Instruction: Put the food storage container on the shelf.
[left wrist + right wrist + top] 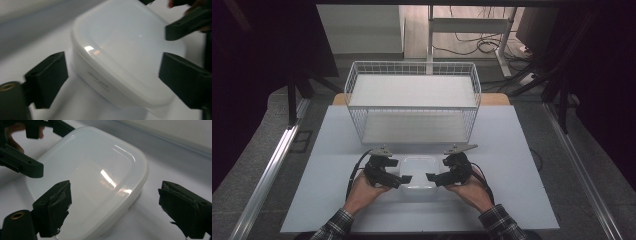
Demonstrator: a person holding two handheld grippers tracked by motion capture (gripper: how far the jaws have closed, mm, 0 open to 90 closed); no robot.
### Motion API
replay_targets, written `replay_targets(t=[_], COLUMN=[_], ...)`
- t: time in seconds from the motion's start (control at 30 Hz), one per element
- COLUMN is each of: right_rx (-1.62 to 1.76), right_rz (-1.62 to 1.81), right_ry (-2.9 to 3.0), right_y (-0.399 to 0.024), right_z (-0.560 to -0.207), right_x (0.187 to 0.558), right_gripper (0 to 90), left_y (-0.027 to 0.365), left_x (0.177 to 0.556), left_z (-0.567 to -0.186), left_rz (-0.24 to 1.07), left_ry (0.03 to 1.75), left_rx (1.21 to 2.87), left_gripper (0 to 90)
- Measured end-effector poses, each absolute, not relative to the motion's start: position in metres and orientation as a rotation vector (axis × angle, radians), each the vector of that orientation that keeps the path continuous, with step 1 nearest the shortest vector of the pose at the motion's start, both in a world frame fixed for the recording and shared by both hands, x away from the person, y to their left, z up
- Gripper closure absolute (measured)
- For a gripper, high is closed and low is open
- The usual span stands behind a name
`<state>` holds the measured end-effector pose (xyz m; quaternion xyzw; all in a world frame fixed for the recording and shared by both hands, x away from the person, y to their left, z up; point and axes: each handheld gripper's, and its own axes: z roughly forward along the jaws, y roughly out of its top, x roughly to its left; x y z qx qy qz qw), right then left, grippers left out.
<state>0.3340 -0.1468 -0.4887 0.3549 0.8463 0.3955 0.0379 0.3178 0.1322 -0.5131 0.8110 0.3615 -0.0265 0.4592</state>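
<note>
1. The lidded box sits on the tabletop at 6 o'clock from the basket.
2. Left tongs at its 9 o'clock, apart.
3. Right tongs at 3 o'clock, apart, not gripping.

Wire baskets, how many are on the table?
1. The white wire basket stands at the table's far side, beyond the lidded plastic box between the two grippers.

Your left gripper view blurred the box's side lettering past reading, and its bottom edge cropped the box's near corner.
</note>
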Motion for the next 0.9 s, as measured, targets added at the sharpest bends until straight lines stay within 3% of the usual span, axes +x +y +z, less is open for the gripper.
replay_targets(t=[0.07, 0.13, 0.17, 0.2, 0.3, 0.4, 0.47, 0.5, 0.7, 0.83, 0.9], right_rx=[1.107, 1.154, 1.194, 1.270, 1.302, 1.332, 1.330, 1.331, 1.328, 1.351, 1.353], right_rz=[1.220, 1.243, 1.266, 1.283, 1.299, 1.286, 1.287, 1.292, 1.292, 1.329, 1.339], right_ry=[2.606, 2.637, 2.665, 2.703, 2.718, 2.716, 2.710, 2.688, 2.646, 2.592, 2.583], right_y=[-0.148, -0.151, -0.153, -0.157, -0.161, -0.166, -0.167, -0.169, -0.170, -0.174, -0.175], right_z=[-0.489, -0.489, -0.490, -0.492, -0.492, -0.486, -0.485, -0.481, -0.476, -0.472, -0.472], right_x=[0.334, 0.333, 0.332, 0.331, 0.329, 0.322, 0.320, 0.316, 0.312, 0.311, 0.311], right_gripper=[13.7, 19.1, 22.2, 22.4, 27.6, 41.9, 45.4, 54.2, 61.5, 72.3, 74.2], left_y=[0.134, 0.136, 0.138, 0.140, 0.143, 0.146, 0.146, 0.147, 0.148, 0.151, 0.151], left_x=[0.317, 0.315, 0.314, 0.309, 0.303, 0.295, 0.293, 0.292, 0.289, 0.286, 0.286], left_z=[-0.514, -0.515, -0.515, -0.513, -0.509, -0.502, -0.500, -0.500, -0.499, -0.499, -0.499], left_rz=[-0.102, -0.161, -0.199, -0.222, -0.201, -0.146, -0.148, -0.158, -0.177, -0.162, -0.154], left_ry=[0.879, 0.889, 0.890, 0.893, 0.894, 0.897, 0.905, 0.930, 0.971, 1.005, 1.008], left_rx=[1.986, 1.980, 1.975, 1.976, 1.986, 1.995, 1.996, 1.988, 1.963, 1.910, 1.898], left_gripper=[14.3, 24.5, 24.5, 32.5, 39.3, 55.7, 56.8, 57.2, 61.2, 74.3, 76.1])
